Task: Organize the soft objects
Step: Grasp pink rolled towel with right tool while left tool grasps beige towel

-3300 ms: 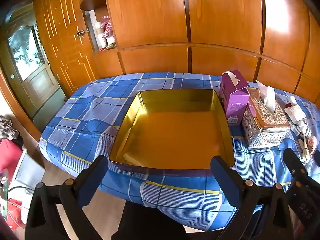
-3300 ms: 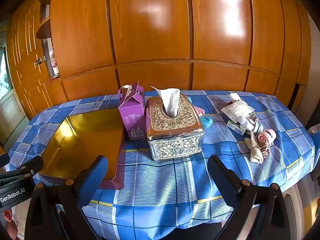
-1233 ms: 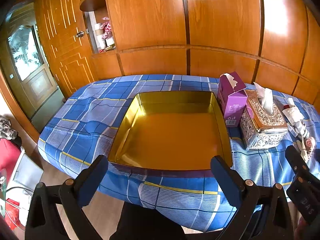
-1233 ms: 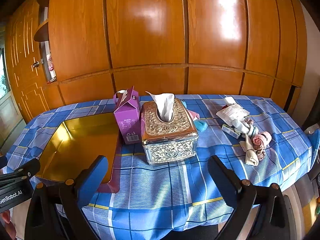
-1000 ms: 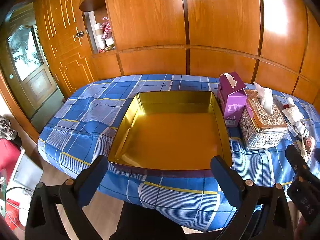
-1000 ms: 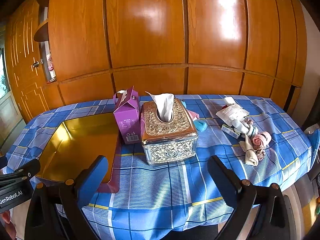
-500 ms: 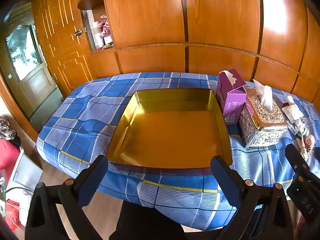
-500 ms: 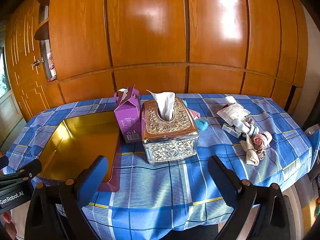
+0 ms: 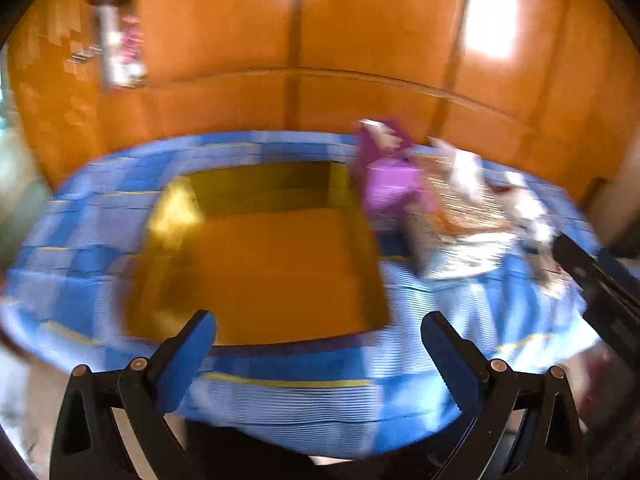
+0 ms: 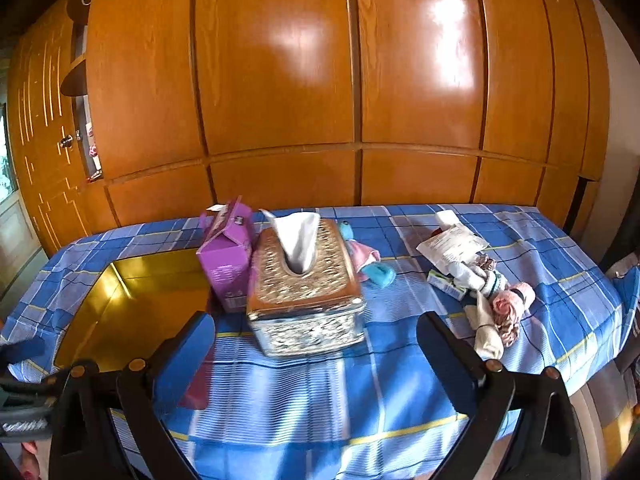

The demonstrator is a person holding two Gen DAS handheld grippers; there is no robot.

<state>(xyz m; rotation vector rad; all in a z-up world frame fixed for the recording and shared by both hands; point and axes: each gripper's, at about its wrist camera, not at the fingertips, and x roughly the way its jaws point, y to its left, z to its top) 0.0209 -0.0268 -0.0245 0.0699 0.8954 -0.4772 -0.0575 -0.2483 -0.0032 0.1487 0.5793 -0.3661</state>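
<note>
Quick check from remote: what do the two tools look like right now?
Both match: the left tool and the right tool each have a black angular frame with round copper-coloured rivets and two blue padded fingers. White lettering marks the left tool's body at the right view's lower-left edge, too blurred to read.

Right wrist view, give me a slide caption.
Open right tool facing an ornate silver tissue box, purple carton and socks pile.

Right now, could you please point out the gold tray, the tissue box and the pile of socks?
gold tray [image 10: 132,312]: right wrist view, bare floor of the tray.
tissue box [image 10: 312,328]: right wrist view, embossed front wall.
pile of socks [image 10: 500,308]: right wrist view, pink rolled sock.
</note>
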